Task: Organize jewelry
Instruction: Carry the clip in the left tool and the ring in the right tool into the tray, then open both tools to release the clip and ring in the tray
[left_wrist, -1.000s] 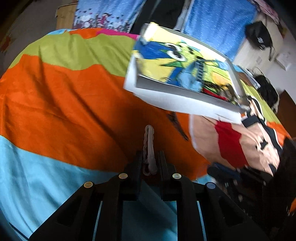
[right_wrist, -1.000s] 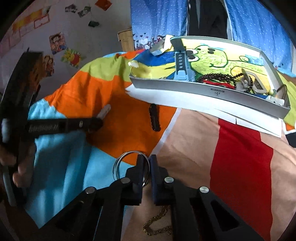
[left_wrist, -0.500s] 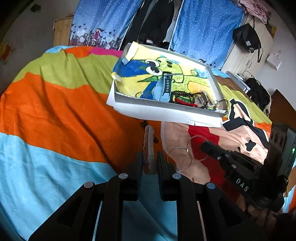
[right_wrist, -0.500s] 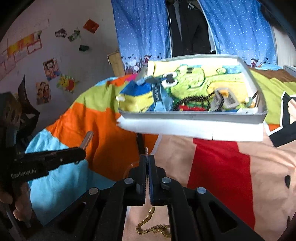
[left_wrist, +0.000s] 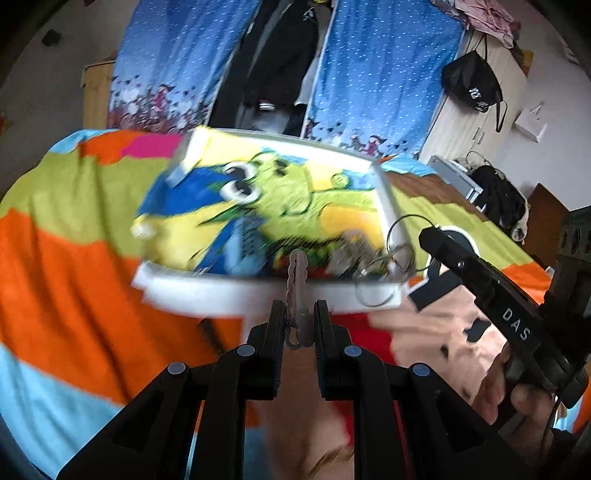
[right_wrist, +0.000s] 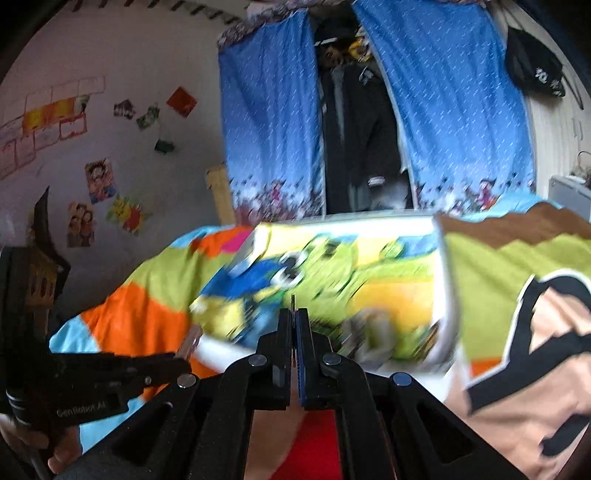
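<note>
My right gripper (left_wrist: 424, 236), marked "DAS", is clasping wire rings (left_wrist: 384, 266); my left gripper (left_wrist: 300, 317) is pinching a pale bracelet (left_wrist: 297, 280) before the tray (left_wrist: 229, 291).

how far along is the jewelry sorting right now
Done: blurred pieces already lie in the white cartoon-lined tray. In hand: the left gripper holds a pale beaded bracelet, and the right gripper thin silver hoops, both near the tray. Left: dropping both in.

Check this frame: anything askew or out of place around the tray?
Nothing damaged or spilled. Thin wire hoops held by the right gripper straddle the tray's right corner, partly outside the rim. Left gripper holds a pale bracelet short of the tray.
</note>
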